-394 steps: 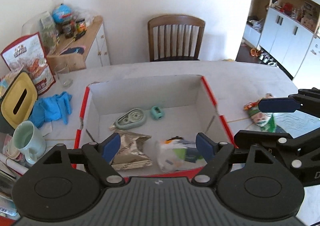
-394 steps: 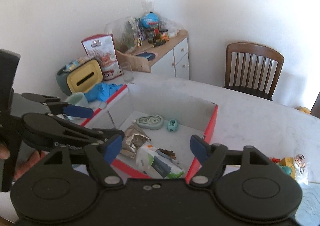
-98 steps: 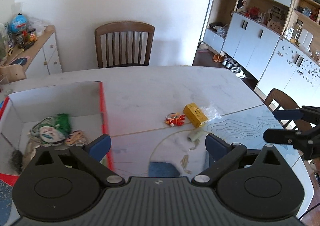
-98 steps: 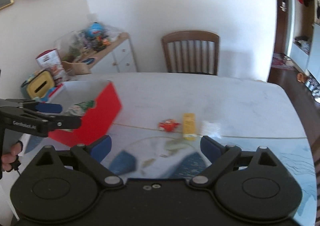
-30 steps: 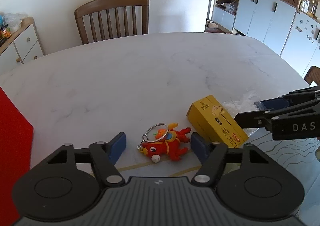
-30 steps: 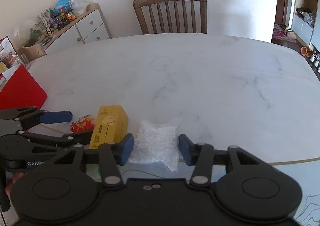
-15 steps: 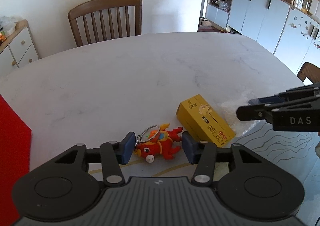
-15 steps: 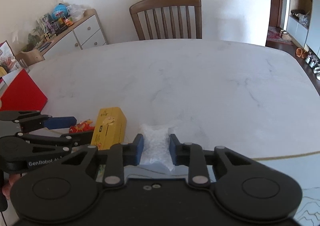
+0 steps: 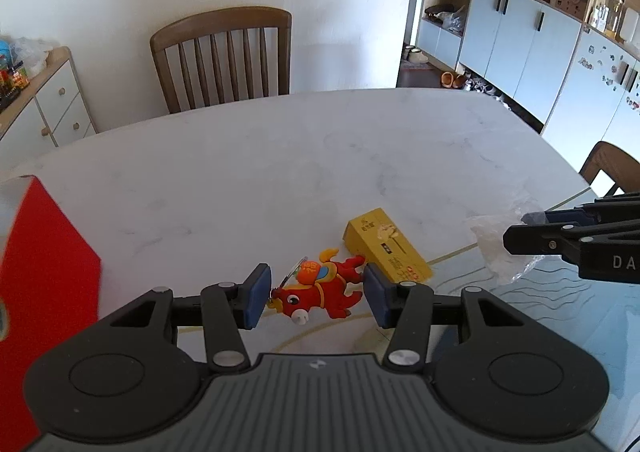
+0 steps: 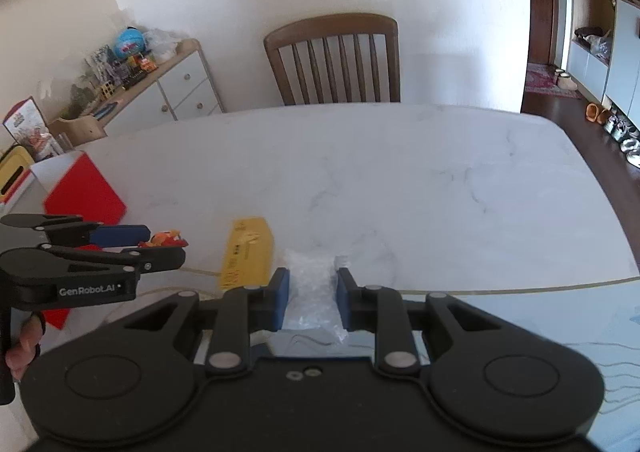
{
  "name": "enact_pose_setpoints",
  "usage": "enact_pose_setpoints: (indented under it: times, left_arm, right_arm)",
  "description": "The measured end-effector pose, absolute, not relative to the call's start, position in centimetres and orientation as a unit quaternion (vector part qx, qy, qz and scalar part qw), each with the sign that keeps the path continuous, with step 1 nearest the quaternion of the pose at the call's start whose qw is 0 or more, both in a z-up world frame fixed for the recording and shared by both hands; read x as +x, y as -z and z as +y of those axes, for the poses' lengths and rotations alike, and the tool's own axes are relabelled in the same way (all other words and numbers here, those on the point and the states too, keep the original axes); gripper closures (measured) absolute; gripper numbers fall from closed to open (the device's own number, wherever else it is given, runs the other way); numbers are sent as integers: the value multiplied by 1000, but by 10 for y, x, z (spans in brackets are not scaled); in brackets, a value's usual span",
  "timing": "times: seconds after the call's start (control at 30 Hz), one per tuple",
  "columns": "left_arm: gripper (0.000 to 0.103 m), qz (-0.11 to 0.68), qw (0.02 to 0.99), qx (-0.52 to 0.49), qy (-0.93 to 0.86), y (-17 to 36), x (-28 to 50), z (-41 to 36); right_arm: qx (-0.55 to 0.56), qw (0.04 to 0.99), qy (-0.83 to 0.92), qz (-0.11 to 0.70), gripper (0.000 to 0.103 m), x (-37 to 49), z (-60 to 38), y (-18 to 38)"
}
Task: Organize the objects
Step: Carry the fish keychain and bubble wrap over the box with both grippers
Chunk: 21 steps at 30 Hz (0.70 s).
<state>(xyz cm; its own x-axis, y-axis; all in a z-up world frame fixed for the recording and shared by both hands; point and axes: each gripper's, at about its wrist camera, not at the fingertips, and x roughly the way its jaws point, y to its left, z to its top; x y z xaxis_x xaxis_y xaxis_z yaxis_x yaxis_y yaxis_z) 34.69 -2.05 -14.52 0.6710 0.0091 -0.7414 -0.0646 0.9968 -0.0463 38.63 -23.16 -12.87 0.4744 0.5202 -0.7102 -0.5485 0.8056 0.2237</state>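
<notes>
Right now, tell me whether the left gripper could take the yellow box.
Probably not as things stand: the left gripper is shut on the red dragon keychain, so it is occupied. The yellow box lies just beyond it on the table, with nothing on top.

Black tongs [image 9: 316, 298], blue pads [image 9: 256, 298], silver screws.

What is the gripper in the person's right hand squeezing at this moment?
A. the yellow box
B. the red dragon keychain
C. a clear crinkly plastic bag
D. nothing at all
C: in the right wrist view the right gripper has its blue pads pressed on the clear plastic bag, while the yellow box lies apart on the table and the red dragon keychain sits between the left gripper's pads.
</notes>
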Motion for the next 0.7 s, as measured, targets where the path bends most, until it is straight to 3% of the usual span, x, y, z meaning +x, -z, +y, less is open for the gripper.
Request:
enact_pose_setpoints:
  times: [0.7]
  left_arm:
    - [53, 377, 924, -62, -29, 56, 253, 1]
  right_arm:
    - [-53, 858, -373, 349, 79, 292, -184, 36]
